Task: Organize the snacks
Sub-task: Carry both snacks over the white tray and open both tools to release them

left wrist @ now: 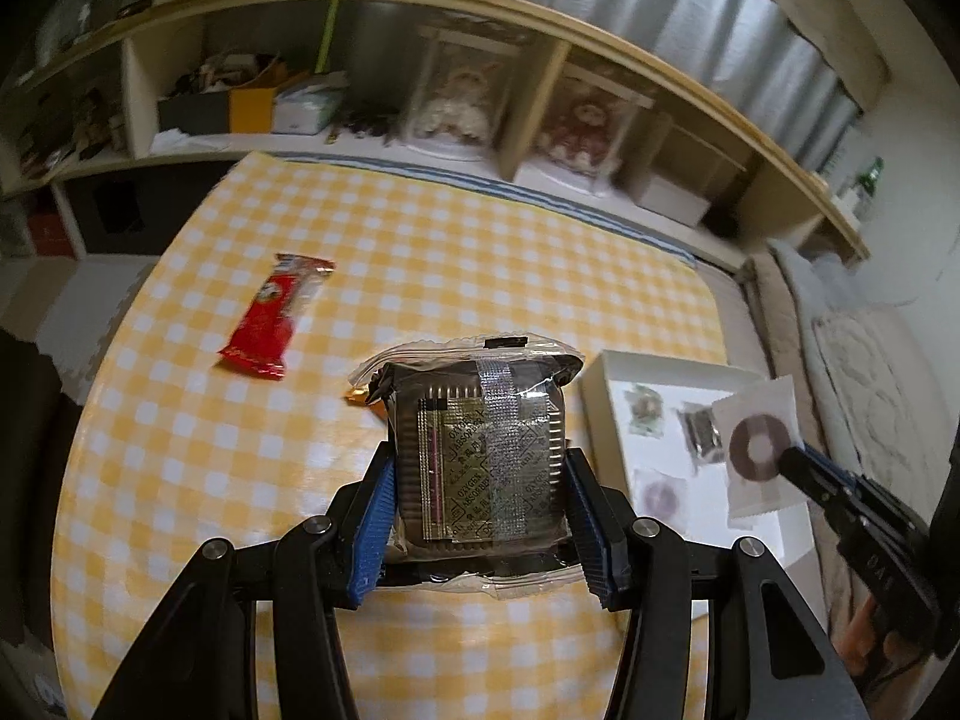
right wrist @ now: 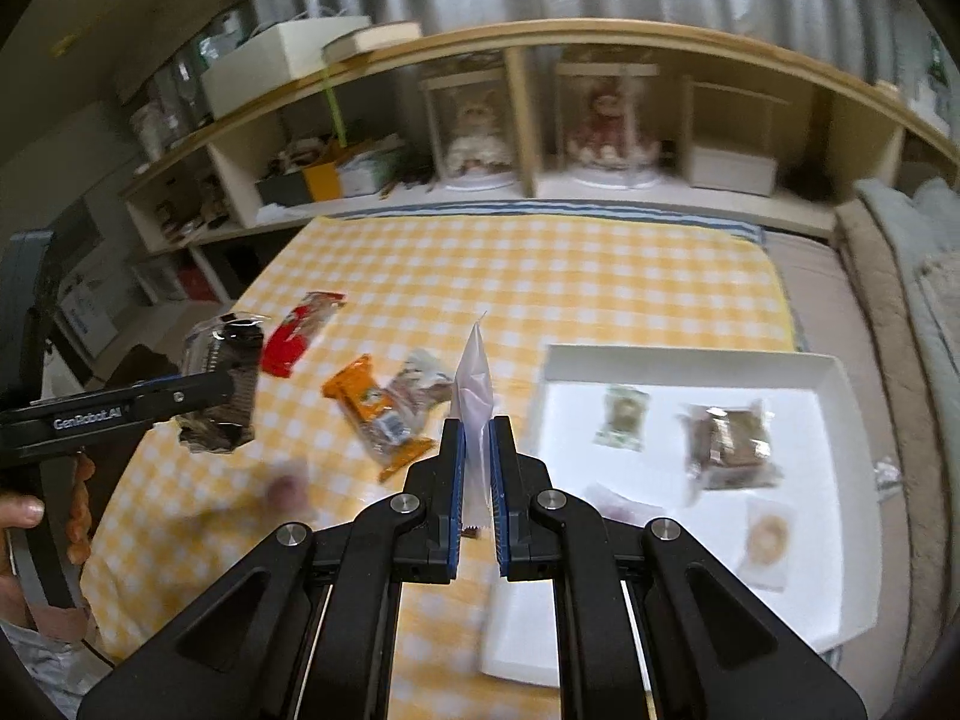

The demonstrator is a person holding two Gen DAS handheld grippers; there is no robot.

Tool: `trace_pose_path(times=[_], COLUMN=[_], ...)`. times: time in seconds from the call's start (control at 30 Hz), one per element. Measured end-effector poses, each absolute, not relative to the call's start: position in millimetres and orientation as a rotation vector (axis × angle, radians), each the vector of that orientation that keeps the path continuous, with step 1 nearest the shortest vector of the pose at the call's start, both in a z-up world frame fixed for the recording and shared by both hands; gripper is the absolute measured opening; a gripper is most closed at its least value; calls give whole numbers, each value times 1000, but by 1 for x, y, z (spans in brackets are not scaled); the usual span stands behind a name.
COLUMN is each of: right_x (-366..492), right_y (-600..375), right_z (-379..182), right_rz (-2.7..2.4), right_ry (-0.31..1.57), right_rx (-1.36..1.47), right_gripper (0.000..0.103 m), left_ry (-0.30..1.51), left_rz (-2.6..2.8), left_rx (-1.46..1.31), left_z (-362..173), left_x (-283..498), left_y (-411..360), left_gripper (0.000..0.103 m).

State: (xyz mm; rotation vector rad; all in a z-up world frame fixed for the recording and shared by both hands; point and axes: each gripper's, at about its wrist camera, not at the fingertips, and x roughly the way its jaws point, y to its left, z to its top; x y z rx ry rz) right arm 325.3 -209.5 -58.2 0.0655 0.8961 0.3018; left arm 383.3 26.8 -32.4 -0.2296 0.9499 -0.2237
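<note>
In the left wrist view my left gripper is shut on a dark cake packet in clear wrap, held above the yellow checked table. Seen from the right wrist, this left gripper and its cake packet hang at the left. My right gripper is shut on a thin white packet, seen edge-on. In the left wrist view this white packet shows a brown ring, and the right gripper holds it over the white tray.
The white tray holds a green packet, a brown packet and a ring biscuit packet. A red bar, an orange packet and a clear packet lie on the table. Shelves stand behind.
</note>
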Motion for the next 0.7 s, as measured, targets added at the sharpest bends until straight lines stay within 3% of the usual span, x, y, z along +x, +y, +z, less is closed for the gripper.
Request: trace_pose_path(times=[0.37,0.7], right_x=[301,295], right_y=[-271,-330], right_z=[-51,-73], right_rz=[204,100], right_ry=[874,922], right_rx=[88,183], right_gripper=[8,8], left_ry=[965,1082], left_rz=[-340,-487], left_rx=[-206,-217], left_z=[-42,-96], left_x=[387,406], left_y=[-41,-118], left_gripper=[52,52])
